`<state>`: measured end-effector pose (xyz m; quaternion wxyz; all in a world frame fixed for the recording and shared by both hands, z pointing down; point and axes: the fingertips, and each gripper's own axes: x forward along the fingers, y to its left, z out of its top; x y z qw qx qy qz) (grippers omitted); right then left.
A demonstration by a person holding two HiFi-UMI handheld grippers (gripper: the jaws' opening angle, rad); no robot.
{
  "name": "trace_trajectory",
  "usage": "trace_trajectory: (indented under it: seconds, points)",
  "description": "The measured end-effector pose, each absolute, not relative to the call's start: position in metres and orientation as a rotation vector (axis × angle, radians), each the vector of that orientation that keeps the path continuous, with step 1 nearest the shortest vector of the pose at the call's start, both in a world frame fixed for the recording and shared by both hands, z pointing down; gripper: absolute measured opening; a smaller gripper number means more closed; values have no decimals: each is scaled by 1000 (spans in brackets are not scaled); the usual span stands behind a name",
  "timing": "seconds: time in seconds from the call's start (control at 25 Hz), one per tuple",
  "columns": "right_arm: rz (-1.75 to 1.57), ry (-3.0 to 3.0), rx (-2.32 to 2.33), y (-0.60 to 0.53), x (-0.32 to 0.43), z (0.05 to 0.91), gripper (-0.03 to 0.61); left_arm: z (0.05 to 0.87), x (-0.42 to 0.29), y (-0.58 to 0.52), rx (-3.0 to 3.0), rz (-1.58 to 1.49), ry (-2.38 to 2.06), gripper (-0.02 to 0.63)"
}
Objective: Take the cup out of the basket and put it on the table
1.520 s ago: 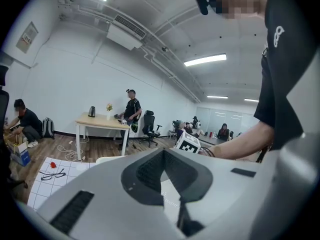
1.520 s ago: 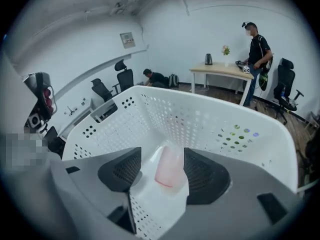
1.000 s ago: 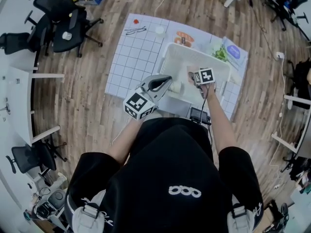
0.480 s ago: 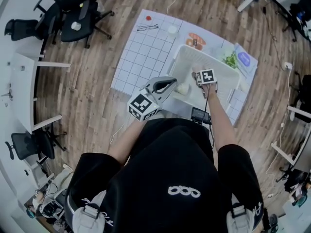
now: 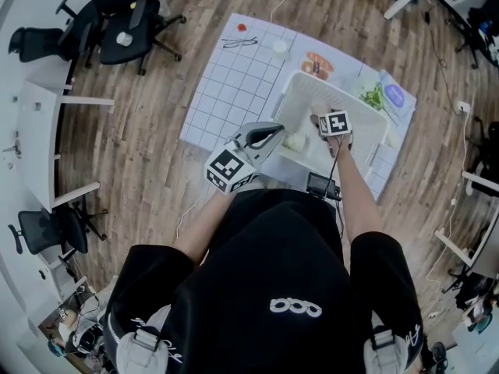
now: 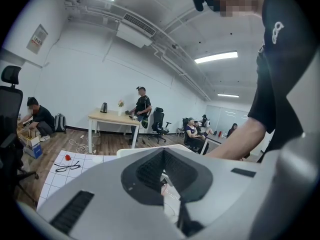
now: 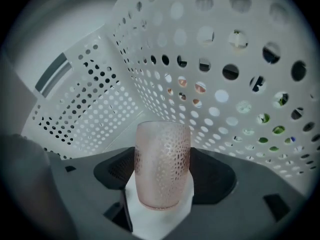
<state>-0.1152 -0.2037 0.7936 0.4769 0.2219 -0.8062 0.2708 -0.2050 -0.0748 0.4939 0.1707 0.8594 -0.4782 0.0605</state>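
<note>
This is looking like an open-plan office. Black swivel chairs (image 5: 117, 22) are standing on a wood-plank floor (image 5: 140, 170) beside white desks (image 5: 35, 154). Strip lights (image 6: 216, 57) are glowing on the white ceiling, near a ducted air unit (image 6: 137, 29). Seated people (image 6: 191, 131) are gathering at the far end, and a standing person (image 6: 142, 104) is leaning by a wooden desk (image 6: 112, 118) carrying a kettle (image 6: 103, 107). Cables (image 6: 80, 145) are trailing over the floor, and a gridded sheet is covering the table (image 5: 226, 92).
</note>
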Motion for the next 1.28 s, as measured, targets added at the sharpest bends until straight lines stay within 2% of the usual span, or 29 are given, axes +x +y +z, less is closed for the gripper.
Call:
trace_trajectory:
  seconds: [0.36, 0.72, 1.28]
  points:
    - [601, -2217, 584, -200, -118, 716, 321, 494, -196, -80, 2484, 183, -1314, 9]
    - [406, -2614, 745, -186, -88, 591, 320, 485, -169, -90, 2552, 170, -1234, 9]
    - [91, -2826, 1153, -141, 35, 439, 320, 461, -92, -108, 2706, 177, -1036, 9]
